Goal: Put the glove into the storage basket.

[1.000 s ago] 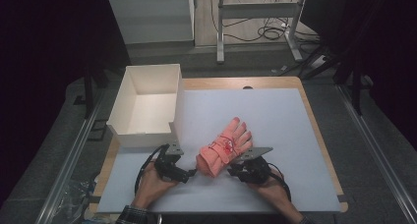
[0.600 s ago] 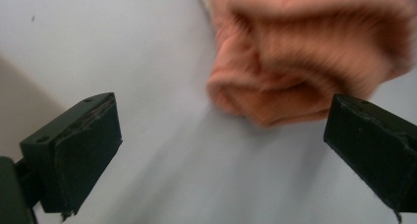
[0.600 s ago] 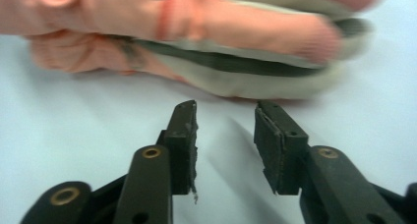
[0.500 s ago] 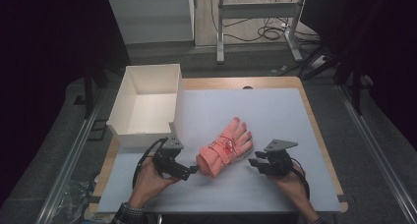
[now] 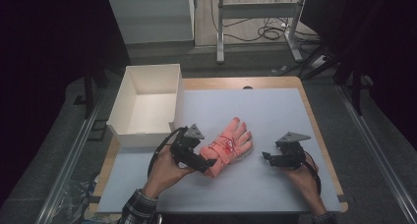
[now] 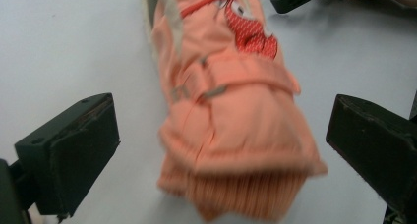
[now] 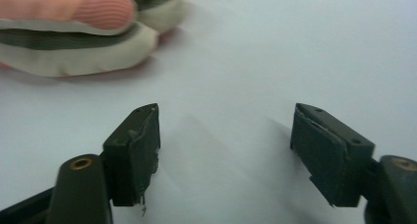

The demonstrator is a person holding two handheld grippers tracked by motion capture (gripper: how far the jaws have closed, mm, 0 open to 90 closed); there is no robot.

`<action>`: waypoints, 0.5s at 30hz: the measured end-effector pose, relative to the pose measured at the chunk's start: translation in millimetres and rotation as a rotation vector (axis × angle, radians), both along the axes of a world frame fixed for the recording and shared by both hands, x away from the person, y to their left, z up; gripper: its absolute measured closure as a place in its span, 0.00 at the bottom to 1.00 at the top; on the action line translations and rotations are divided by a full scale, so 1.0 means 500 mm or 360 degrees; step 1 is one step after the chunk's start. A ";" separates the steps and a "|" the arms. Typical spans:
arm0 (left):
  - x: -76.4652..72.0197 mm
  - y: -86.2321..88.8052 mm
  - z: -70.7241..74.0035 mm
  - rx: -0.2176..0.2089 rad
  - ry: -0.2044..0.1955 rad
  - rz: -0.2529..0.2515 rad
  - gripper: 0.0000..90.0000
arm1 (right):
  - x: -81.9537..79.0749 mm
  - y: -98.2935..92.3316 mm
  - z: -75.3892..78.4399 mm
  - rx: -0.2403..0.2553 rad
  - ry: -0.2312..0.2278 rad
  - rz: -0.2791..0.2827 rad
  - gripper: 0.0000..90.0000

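Since a second ago, both our grippers have drawn away from the glove: then they sat close together at its cuff, and now our right gripper (image 5: 268, 157) stands well apart to the glove's right, while our left gripper (image 5: 209, 162) has lifted slightly and hangs at the cuff end. The glove itself lies as it did.

Our surface (image 5: 275, 111) carries a white box (image 5: 147, 106) at its far left corner, just beyond the left gripper. The glove (image 5: 227, 146), pink with a red patch on its back, lies flat near the middle of the near half, fingers pointing away and to the right, ribbed cuff toward us.

In the left gripper view the cuff (image 6: 236, 184) sits between our wide-open jaws, untouched by either pad. Our right jaws have just been opening and stand apart over bare surface with nothing between them; the glove's fingertips (image 7: 98, 27) lie beyond them, up to the left.
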State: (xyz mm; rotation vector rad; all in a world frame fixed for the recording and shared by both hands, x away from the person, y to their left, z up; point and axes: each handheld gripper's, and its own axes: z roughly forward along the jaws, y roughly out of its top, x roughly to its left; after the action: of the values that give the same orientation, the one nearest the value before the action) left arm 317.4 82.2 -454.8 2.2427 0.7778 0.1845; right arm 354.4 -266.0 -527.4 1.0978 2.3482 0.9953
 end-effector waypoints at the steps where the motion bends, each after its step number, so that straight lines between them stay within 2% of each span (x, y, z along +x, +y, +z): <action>1: 0.000 0.000 0.000 0.0000 0.0000 0.0000 0.00 | 0.004 -0.005 -0.001 -0.0005 -0.0006 -0.0011 0.28; 5: 0.019 -0.041 -0.015 0.0051 0.0007 -0.0003 0.00 | 0.012 -0.018 -0.001 -0.0013 -0.0023 -0.0052 0.24; 6: 0.019 -0.041 -0.015 0.0051 0.0007 -0.0003 0.00 | 0.012 -0.018 -0.001 -0.0013 -0.0023 -0.0052 0.24; 7: 0.023 -0.050 -0.021 0.0085 -0.0001 0.0003 0.00 | 0.014 -0.022 -0.001 -0.0020 -0.0033 -0.0062 0.23; 8: 0.026 -0.062 -0.031 0.0136 -0.0014 0.0012 0.00 | 0.020 -0.028 -0.002 -0.0019 -0.0012 -0.0085 0.21; 10: 0.028 -0.071 -0.039 0.0150 -0.0002 -0.0020 0.00 | 0.021 -0.029 -0.002 -0.0006 -0.0006 -0.0081 0.20; 13: 0.029 -0.084 -0.050 0.0189 -0.0005 -0.0020 0.00 | 0.020 -0.027 -0.003 -0.0024 -0.0008 -0.0072 0.19; 15: 0.032 -0.097 -0.067 0.0260 0.0007 -0.0023 0.00 | 0.020 -0.026 -0.004 -0.0029 -0.0007 -0.0069 0.19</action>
State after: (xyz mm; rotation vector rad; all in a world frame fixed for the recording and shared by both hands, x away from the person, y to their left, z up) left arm 333.6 33.7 -488.1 2.4024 0.7731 0.2439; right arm 364.4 -279.0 -529.4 1.1337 2.3155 0.9578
